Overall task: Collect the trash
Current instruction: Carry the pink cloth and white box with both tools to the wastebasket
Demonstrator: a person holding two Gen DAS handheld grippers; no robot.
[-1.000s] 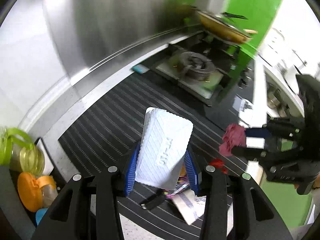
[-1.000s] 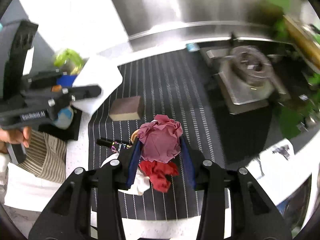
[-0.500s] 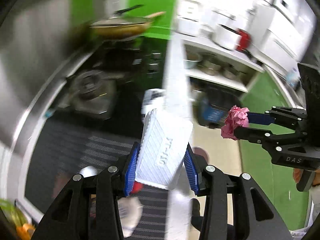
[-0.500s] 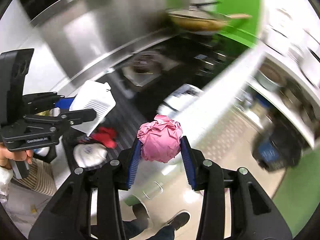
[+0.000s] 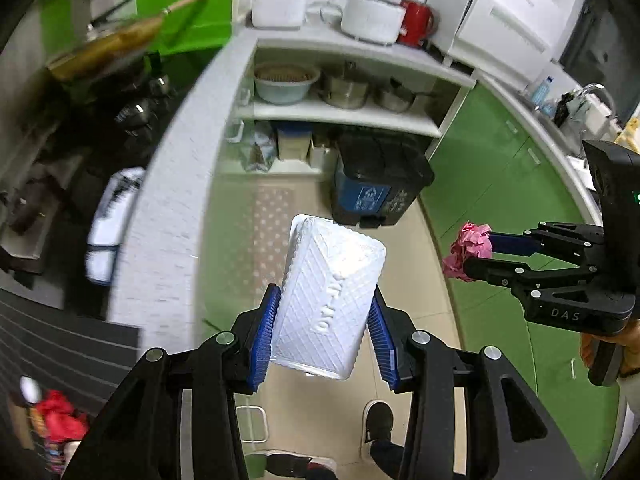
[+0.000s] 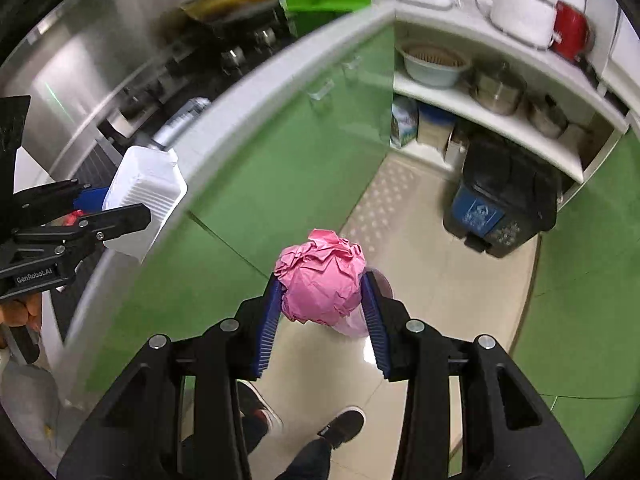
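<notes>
My left gripper (image 5: 326,312) is shut on a white foam food box (image 5: 330,296), held in the air over the kitchen floor. My right gripper (image 6: 322,300) is shut on a crumpled pink paper ball (image 6: 322,280). The ball (image 5: 468,250) and right gripper (image 5: 476,256) also show at the right of the left wrist view; the box (image 6: 142,204) shows at the left of the right wrist view. A black bin with a blue label (image 5: 380,182) stands on the floor ahead, lid shut, also in the right wrist view (image 6: 502,204).
The white counter edge (image 5: 176,184) curves along the left, with red trash (image 5: 60,418) left on the striped mat. Shelves with pots (image 5: 344,88) stand behind the bin. Green cabinets (image 6: 280,152) line the sides. The person's shoes (image 6: 344,426) are below.
Both grippers have swung away from the counter toward the floor, carrying the foam box and the pink ball. The black bin has come into clear view ahead.
</notes>
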